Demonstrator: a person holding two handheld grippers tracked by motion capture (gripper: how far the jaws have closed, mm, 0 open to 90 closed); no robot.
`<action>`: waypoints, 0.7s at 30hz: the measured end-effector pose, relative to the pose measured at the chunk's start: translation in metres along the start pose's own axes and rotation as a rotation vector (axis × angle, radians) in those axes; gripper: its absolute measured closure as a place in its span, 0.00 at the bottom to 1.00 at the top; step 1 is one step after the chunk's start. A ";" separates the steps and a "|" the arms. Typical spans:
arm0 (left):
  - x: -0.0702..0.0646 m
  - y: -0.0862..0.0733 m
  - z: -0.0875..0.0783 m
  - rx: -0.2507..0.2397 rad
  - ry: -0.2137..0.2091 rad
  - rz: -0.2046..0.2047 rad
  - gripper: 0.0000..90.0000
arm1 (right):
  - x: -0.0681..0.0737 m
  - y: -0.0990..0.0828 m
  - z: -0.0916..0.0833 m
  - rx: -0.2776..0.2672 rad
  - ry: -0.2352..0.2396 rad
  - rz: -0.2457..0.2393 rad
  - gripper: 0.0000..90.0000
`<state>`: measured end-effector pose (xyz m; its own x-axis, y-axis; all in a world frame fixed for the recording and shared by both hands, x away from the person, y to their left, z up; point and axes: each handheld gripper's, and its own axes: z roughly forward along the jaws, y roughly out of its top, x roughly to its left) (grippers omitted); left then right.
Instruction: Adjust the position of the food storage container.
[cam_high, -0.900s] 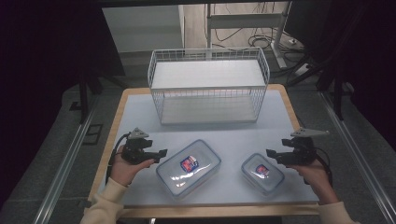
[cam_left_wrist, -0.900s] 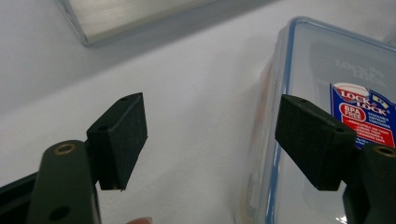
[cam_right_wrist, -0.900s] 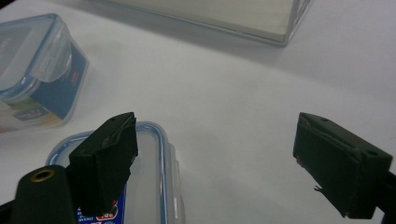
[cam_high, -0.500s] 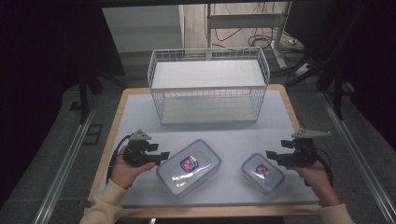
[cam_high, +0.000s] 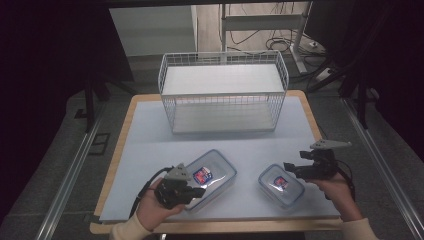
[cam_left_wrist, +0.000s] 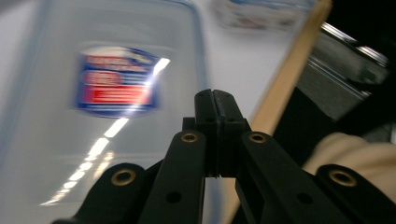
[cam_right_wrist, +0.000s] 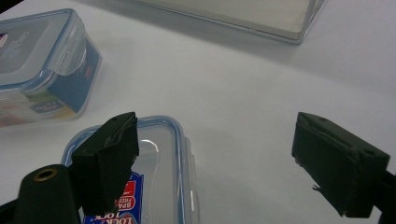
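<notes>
High view: left tongs (cam_high: 200, 191) clenched, empty, over the big box (cam_high: 209, 173). Right tongs (cam_high: 288, 167) spread wide beside the small box (cam_high: 281, 184) on the worktop (cam_high: 150, 150).

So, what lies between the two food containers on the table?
Nothing: in the high view, the stretch of white mat between the large container and the small container is bare.
</notes>
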<state>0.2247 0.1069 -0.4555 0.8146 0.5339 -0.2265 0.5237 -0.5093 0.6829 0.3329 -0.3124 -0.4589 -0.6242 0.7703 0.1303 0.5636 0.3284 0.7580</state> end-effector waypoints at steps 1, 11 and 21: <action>-0.006 -0.001 0.004 0.010 -0.008 0.007 1.00 | 0.000 0.000 0.000 0.000 0.005 0.003 0.16; -0.018 -0.019 0.030 0.141 0.052 0.039 1.00 | 0.000 0.001 -0.001 -0.006 0.012 0.010 0.16; -0.007 -0.023 0.027 0.176 0.070 0.025 1.00 | -0.003 -0.002 0.001 0.000 0.010 0.015 0.17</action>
<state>0.2135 0.0970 -0.4884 0.8117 0.5624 -0.1577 0.5440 -0.6297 0.5545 0.3341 -0.3153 -0.4613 -0.6208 0.7698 0.1483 0.5729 0.3164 0.7561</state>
